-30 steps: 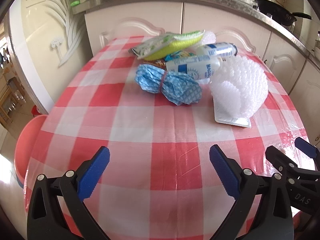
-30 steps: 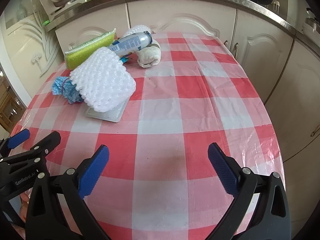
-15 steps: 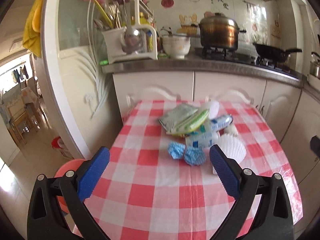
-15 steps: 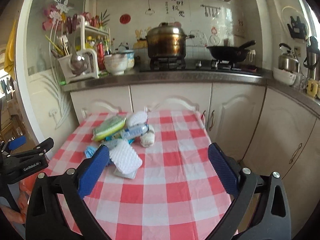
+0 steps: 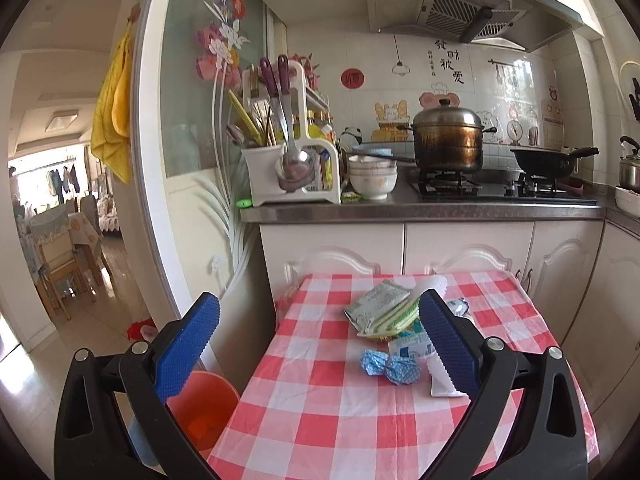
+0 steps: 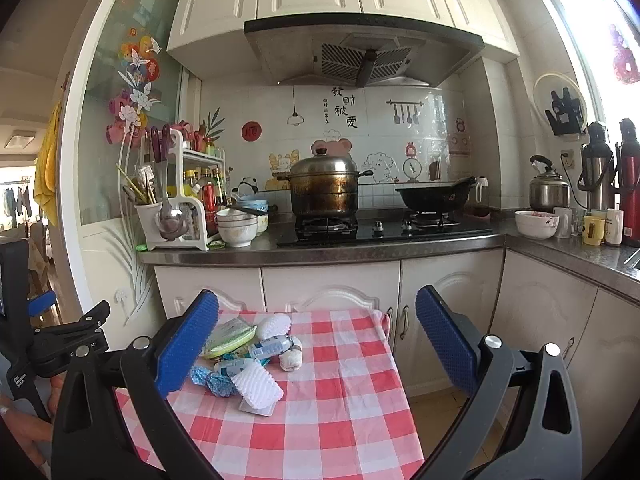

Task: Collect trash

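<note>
A heap of trash lies on the red-checked table (image 5: 320,408) (image 6: 344,420): a crumpled blue wrapper (image 5: 390,367) (image 6: 214,380), a green-and-yellow packet (image 5: 380,310) (image 6: 230,336), small white-and-blue bottles (image 5: 412,346) (image 6: 272,346), white foam netting (image 6: 256,385) on a flat white tray (image 5: 440,384). My left gripper (image 5: 320,348) hangs open, high above the table's near-left part, nothing between its fingers. My right gripper (image 6: 316,344) is open too, raised well back from the heap. An orange bin (image 5: 200,412) stands on the floor left of the table.
Behind the table runs a counter (image 6: 320,254) with a utensil rack (image 5: 288,168), bowls (image 6: 236,226), a steel pot (image 6: 324,188) and a wok (image 6: 436,196). White cabinets (image 6: 540,320) flank the right. A doorway (image 5: 52,220) opens on the left. A hand (image 6: 28,432) holds the left gripper.
Both grippers have risen and pulled back from just over the tablecloth; the trash heap now looks small and far, and the counter and wall have come into view. Nothing was grasped.
</note>
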Motion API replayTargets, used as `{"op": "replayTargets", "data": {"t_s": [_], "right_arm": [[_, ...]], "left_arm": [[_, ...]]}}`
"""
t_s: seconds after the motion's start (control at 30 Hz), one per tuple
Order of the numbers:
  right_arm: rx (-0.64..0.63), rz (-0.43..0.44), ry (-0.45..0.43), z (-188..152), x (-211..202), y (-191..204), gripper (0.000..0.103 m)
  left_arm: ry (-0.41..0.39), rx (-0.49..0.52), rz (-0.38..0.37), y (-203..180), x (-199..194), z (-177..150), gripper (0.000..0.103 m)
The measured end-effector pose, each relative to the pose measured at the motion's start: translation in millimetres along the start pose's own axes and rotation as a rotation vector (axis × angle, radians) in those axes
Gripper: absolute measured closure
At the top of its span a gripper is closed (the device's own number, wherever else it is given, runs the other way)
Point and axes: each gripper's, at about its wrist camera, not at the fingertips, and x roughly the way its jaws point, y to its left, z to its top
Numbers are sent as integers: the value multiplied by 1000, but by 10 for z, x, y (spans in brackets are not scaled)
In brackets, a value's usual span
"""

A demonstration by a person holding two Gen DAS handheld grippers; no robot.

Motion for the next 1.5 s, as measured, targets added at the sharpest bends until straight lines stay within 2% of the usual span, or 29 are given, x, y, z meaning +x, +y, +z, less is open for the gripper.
{"op": "replayTargets", "data": {"t_s": [0.23, 0.53, 1.07, 1.5], "right_arm": [[17, -19, -73, 93, -200, -26, 4], [62, -44, -76, 104, -270, -146, 4], [40, -57, -119, 56, -270, -111, 3], [74, 41, -48, -108, 41, -66, 4]], "left_arm": [[-43, 20, -5, -23, -161, 62, 5], [-78, 19, -12, 9, -292, 83, 5], [-60, 18, -8, 48, -244, 39, 5], [-10, 25, 1, 75, -39, -73, 5]]}}
